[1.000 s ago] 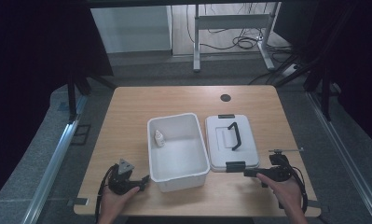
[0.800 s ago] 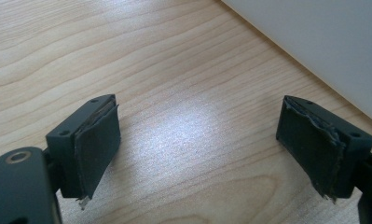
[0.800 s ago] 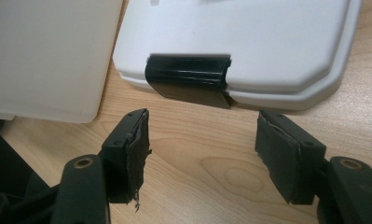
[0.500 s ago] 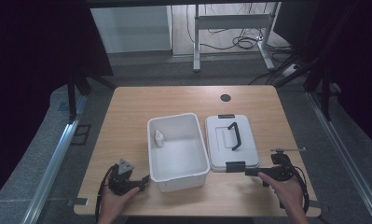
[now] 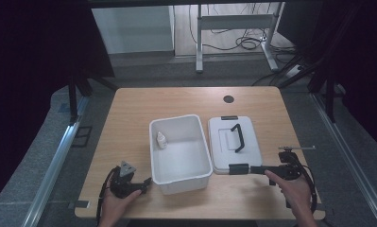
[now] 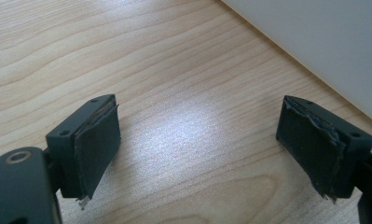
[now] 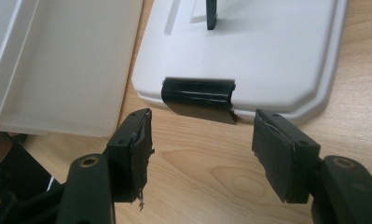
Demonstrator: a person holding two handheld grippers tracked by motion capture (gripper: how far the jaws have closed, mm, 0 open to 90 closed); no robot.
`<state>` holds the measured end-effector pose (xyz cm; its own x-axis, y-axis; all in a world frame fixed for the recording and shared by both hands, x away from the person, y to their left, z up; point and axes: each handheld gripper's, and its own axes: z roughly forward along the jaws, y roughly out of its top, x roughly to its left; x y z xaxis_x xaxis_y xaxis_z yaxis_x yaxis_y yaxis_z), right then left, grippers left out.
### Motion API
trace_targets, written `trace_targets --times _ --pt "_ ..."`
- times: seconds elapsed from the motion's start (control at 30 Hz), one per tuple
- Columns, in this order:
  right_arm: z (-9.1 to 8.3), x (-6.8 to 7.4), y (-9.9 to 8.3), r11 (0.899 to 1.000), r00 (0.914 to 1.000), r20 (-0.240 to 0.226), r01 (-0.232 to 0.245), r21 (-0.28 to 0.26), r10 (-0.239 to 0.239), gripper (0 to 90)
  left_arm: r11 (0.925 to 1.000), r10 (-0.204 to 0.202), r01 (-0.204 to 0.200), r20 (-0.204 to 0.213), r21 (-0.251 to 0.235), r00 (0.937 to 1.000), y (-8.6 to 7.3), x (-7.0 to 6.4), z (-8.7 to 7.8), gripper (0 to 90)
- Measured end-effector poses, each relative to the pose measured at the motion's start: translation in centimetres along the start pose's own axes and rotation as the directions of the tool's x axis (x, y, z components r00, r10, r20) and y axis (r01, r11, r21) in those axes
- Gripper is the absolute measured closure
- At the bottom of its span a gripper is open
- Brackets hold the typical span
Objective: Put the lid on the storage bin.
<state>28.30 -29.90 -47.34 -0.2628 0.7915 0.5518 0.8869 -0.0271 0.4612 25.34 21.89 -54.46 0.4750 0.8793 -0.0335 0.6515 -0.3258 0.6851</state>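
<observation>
On the wooden table sit one white bin, one white lid just right of it, and one small bottle inside the bin at its far left. The lid lies flat, long axis running near to far, with one black handle on top and two black latches, far and near. The right gripper hovers wide open and empty just short of the near latch. The left gripper, also wide open and empty, rests near-left of the bin.
</observation>
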Motion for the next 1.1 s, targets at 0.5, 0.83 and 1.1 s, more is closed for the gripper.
trace_targets --times 0.5,0.83,1.1 --pt "-0.7 0.4 1.3 1.000 1.0000 -0.002 -0.007 0.008 0.007 39.4 1.0000 -0.003 0.003 -0.002 -0.001 1.0000 -0.1 0.0 -0.1 13.4" --pt "-0.7 1.6 2.7 1.000 0.9999 0.007 0.012 0.017 -0.012 39.6 1.0000 -0.002 0.002 -0.003 0.000 1.0000 -0.1 -0.1 -0.1 13.4" --pt "-0.5 2.6 4.1 0.999 0.9997 0.016 0.019 0.037 -0.020 39.6 1.0000 -0.004 0.004 -0.003 -0.001 1.0000 -0.2 -0.1 -0.1 13.4"
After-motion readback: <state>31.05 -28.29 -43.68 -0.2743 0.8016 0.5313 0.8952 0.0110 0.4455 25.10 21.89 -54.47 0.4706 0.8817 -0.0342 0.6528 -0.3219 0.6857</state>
